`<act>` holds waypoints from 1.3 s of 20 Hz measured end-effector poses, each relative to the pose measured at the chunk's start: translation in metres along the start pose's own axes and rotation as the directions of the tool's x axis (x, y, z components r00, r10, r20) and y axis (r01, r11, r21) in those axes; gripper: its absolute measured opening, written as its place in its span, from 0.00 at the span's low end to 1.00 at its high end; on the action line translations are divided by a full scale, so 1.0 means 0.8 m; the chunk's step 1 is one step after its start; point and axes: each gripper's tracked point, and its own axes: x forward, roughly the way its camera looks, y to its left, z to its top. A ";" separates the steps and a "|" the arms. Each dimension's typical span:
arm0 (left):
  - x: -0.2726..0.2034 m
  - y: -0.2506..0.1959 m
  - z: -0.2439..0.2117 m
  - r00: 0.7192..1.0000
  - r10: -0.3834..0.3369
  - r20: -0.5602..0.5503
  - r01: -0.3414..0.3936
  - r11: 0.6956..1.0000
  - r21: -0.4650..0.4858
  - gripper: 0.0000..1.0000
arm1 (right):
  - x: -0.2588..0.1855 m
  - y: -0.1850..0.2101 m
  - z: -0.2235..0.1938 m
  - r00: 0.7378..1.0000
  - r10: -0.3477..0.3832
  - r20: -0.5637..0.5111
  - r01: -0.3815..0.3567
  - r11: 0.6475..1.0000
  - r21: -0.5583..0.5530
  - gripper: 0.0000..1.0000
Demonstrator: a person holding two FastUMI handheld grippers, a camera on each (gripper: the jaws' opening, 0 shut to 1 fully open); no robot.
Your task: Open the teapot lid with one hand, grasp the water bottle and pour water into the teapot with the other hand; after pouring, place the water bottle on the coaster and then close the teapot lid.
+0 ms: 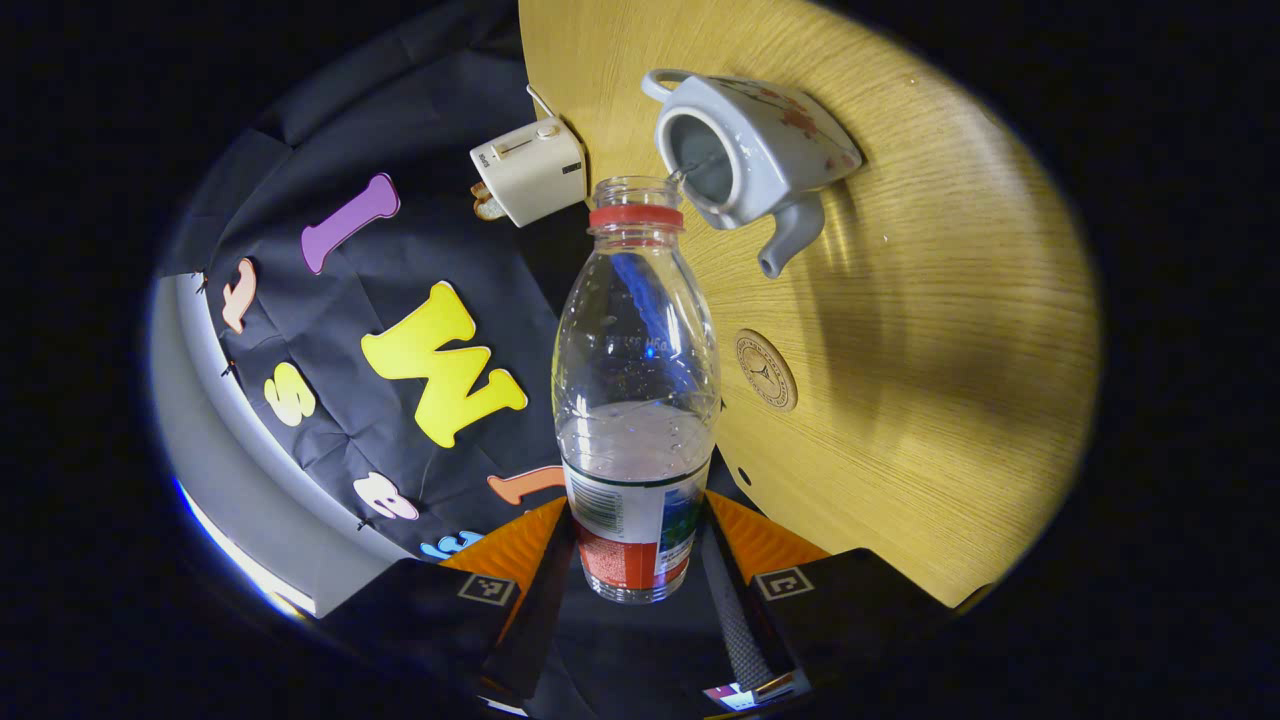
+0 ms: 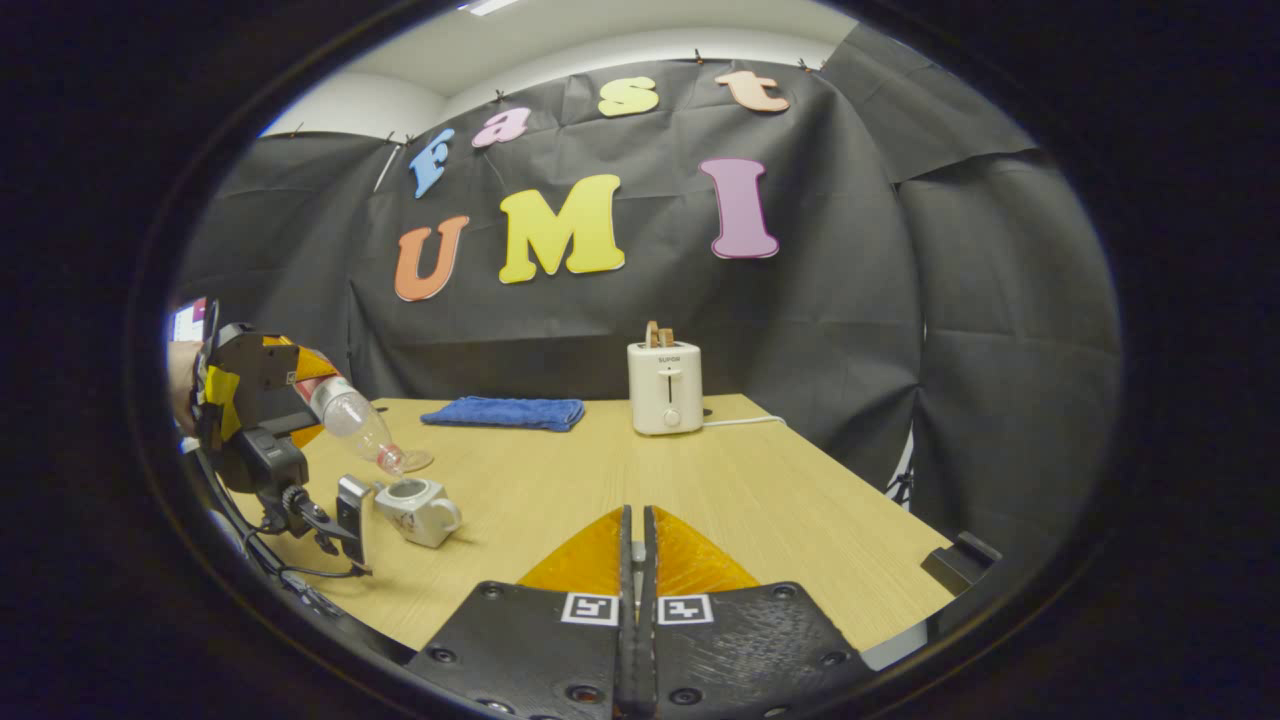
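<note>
Teapot (image 1: 755,150) sits lidless on the tabletop (image 1: 950,350), its round mouth facing the bottle neck and its spout pointing back toward the coaster (image 1: 766,369). The water bottle (image 1: 636,400) is tipped over it, cap off, with its rim just beside the teapot's mouth and a thin thread of water running from the rim into the opening. The left tool (image 1: 636,560) has both fingers pressed on the labelled lower part of the bottle. The right tool (image 2: 636,560) hangs away from the teapot over the near part of the tabletop, its fingers drawn almost together on something slim that I cannot make out; it may be the lid, but that is a guess.

To pour well, I judge it best to keep the bottle rim right over the middle of the teapot's mouth, raise the tilt slowly so the stream stays thin, and hold the grip low and firm so the bottle does not twist. Level it before swinging toward the coaster, which lies near the teapot on its spout side.

In the right gripper view a toaster (image 2: 665,387) stands well beyond the teapot, a blue cloth (image 2: 505,412) beside it. The toaster carries a small brand mark too small to trust; the bottle's label print and the coaster's emblem are not legible.
</note>
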 end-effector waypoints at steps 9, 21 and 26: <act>0.000 0.005 0.003 1.000 0.002 -0.012 -0.001 0.999 0.032 0.72 | -0.001 0.003 -0.002 1.000 0.010 0.001 -0.010 1.000 0.005 0.00; 0.000 0.000 0.004 0.999 -0.032 -0.005 0.032 0.999 0.003 0.71 | -0.001 0.007 -0.001 1.000 0.014 0.001 -0.014 1.000 0.004 0.00; 0.004 -0.021 0.003 0.997 -0.081 0.010 0.081 0.992 -0.100 0.71 | -0.003 0.010 0.003 1.000 0.011 0.006 -0.011 1.000 -0.001 0.00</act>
